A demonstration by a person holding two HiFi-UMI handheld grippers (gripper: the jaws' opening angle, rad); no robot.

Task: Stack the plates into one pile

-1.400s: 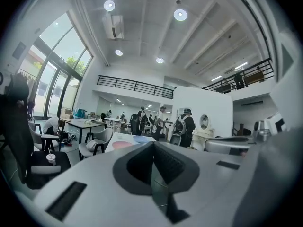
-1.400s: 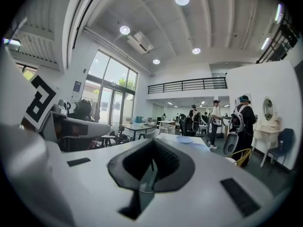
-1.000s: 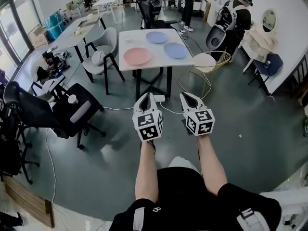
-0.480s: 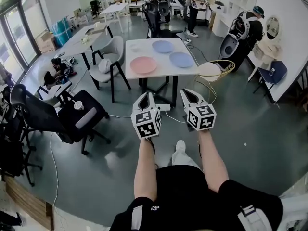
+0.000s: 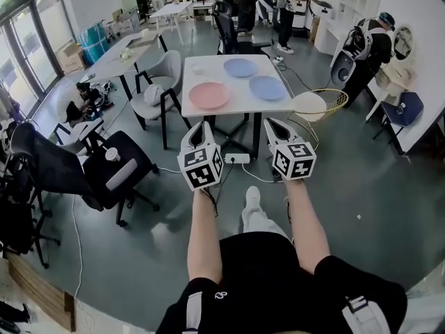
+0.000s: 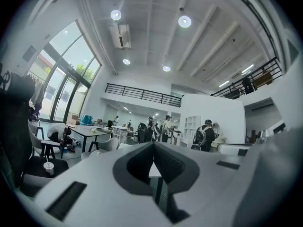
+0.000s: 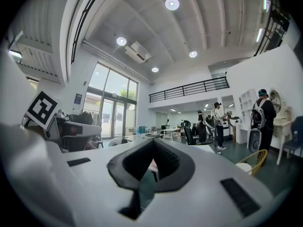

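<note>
Closed and empty, left gripper (image 5: 204,125) and right gripper (image 5: 268,122) hover short of the table (image 5: 236,108); reaching its unstacked plates (image 5: 209,95) comes next.

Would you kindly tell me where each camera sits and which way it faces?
Head view: on the head, facing steeply down toward the white table; shows forearms, left gripper, right gripper.
Left gripper view: on that gripper, facing level across the room; shows its shut jaws.
Right gripper view: likewise.
All share the capped person.
</note>
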